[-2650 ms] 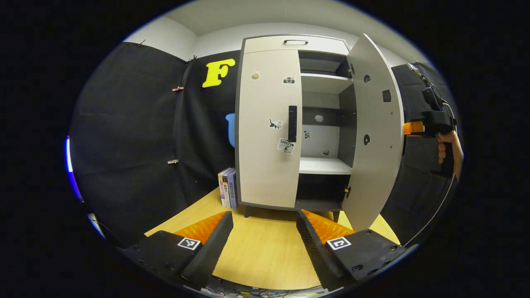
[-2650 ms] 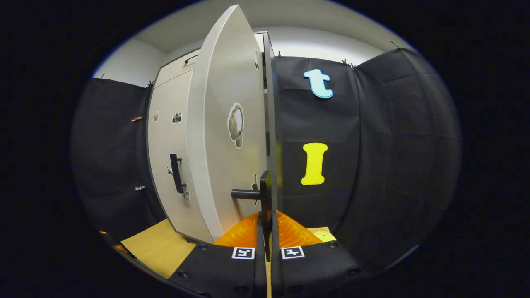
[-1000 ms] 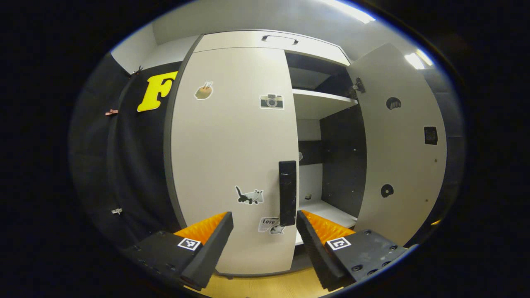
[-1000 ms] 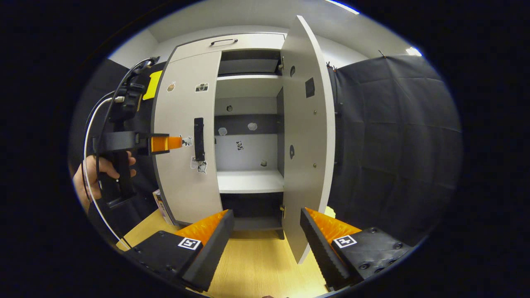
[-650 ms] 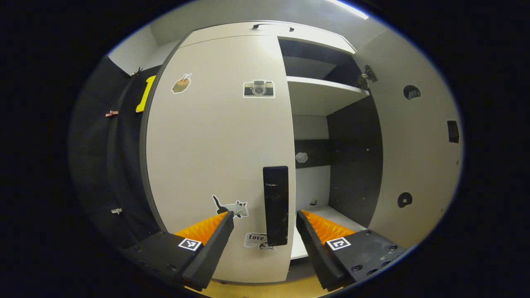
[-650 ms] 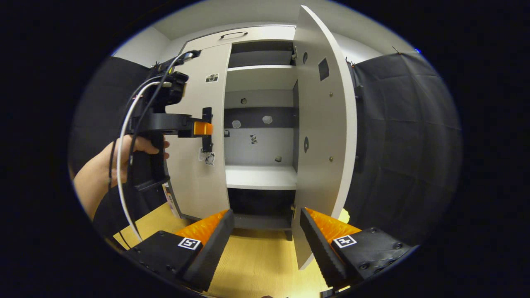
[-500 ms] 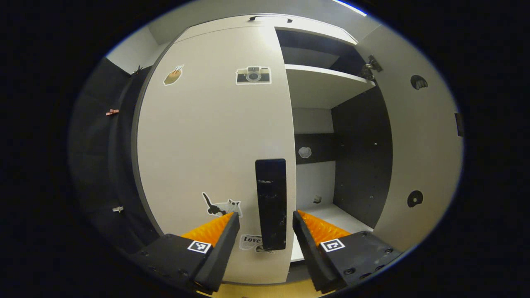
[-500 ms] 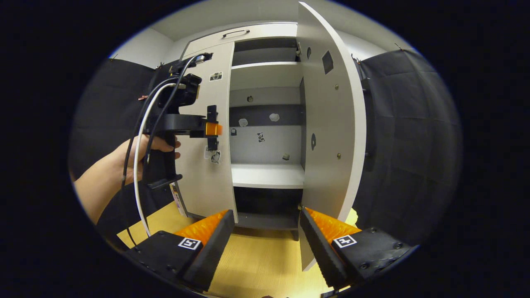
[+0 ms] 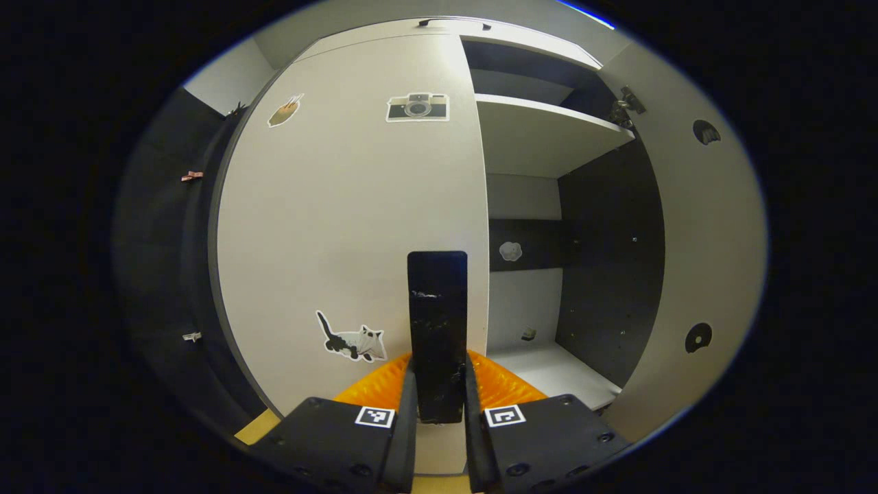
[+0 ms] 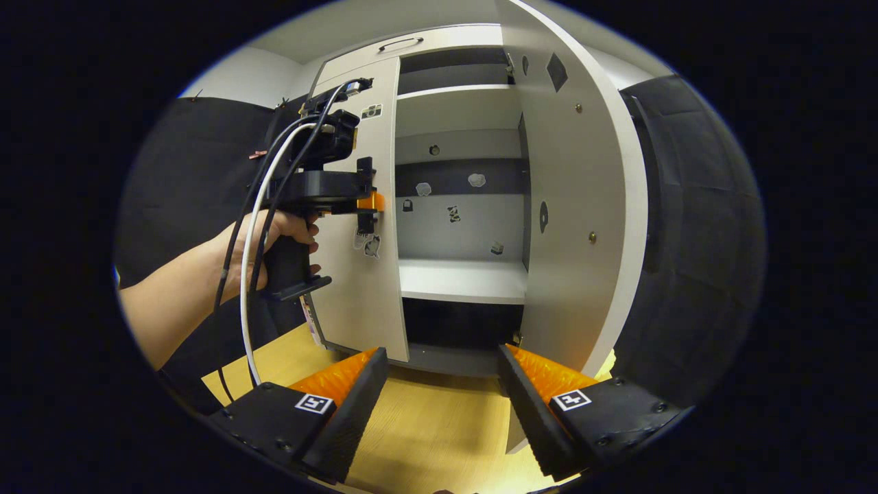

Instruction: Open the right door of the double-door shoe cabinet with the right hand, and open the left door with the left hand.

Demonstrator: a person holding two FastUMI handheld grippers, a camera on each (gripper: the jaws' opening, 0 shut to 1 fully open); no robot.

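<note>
I've got the left door [image 9: 343,206] pale grey-beige, with a black handle [image 9: 437,322] on it. Stickers there: a black-and-white cat [image 9: 351,341], a grey camera [image 9: 417,108], a tan one [image 9: 285,111] far left. Inside, the cabinet [image 10: 459,226] shows a dark band across a light back panel, with white shelves [image 10: 463,280]. The right door [image 10: 576,206] is the same pale shade. The floor [image 10: 425,418] is yellow wood grain.

Bright overhead light, sharp focus, strong fisheye bending at edges.
</note>
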